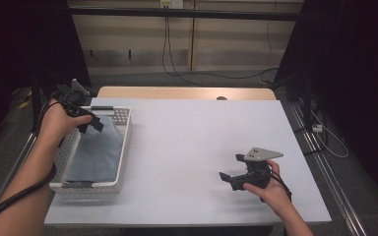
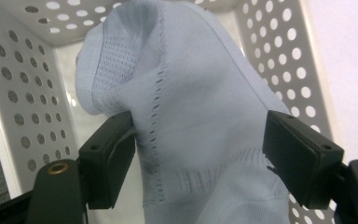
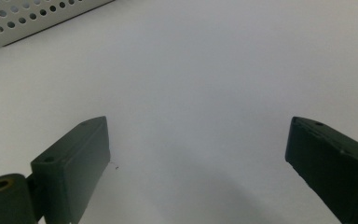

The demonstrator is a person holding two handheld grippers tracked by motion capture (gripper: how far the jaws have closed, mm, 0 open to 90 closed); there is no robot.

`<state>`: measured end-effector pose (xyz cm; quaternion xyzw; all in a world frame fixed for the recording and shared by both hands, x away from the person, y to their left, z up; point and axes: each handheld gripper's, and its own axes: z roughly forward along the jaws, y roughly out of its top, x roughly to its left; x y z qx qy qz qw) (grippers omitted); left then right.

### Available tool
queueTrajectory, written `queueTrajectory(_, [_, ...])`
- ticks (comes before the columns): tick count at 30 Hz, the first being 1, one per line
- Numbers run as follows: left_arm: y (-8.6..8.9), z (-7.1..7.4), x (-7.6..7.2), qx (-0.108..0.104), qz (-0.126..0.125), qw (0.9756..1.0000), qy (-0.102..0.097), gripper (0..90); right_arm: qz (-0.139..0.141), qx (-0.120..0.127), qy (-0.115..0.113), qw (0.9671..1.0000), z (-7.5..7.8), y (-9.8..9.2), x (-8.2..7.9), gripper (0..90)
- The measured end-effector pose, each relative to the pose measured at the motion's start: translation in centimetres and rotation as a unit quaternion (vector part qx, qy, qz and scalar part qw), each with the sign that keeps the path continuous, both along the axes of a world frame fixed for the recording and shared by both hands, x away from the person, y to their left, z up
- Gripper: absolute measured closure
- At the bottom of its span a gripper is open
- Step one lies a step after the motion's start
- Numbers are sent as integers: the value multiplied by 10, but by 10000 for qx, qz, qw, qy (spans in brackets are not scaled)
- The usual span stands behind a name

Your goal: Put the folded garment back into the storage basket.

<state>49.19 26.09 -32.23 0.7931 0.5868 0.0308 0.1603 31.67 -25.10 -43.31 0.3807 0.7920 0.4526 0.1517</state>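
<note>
Left gripper view: pale blue knit cloth (image 2: 191,116) lies in the white perforated basket (image 2: 23,84) at the bench's (image 1: 202,147) left, long axis near-to-far. Left hand-held gripper (image 2: 200,154) straddles it, jaws well apart, left pad touching, no clamp. Right hand-held gripper (image 1: 234,172) sits well apart, near right, open and empty.

One white perforated basket (image 1: 123,147) stands on one bench (image 1: 197,147); inside it lies one pale blue knitted cloth (image 1: 96,152). Two hand-held grippers: the left hand-held gripper (image 1: 89,120), the right hand-held gripper (image 1: 231,169)
</note>
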Motion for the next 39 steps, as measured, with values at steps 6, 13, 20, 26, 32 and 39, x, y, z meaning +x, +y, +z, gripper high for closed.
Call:
queueTrajectory(6, [0,7,0,-35,-30,10000,-82,250,4,0,-1,10000,0,0,0,66])
queueTrajectory(13, [-4,8,-1,-58,-88,9998,-157,250,7,-2,-4,10000,0,0,0,66])
queueTrajectory(20, [-5,7,-3,-137,-70,9996,-240,274,7,-5,-6,10000,0,1,0,66])
queueTrajectory(26, [-5,11,-5,-125,-99,9991,-384,312,6,-9,-7,10000,0,1,0,66])
queueTrajectory(32, [-9,9,-7,-134,-199,9988,-423,522,21,-18,-4,10000,0,2,-1,66])
queueTrajectory(39, [-12,-5,-11,-39,-270,9989,-379,731,33,-20,-13,10000,0,2,-1,66])
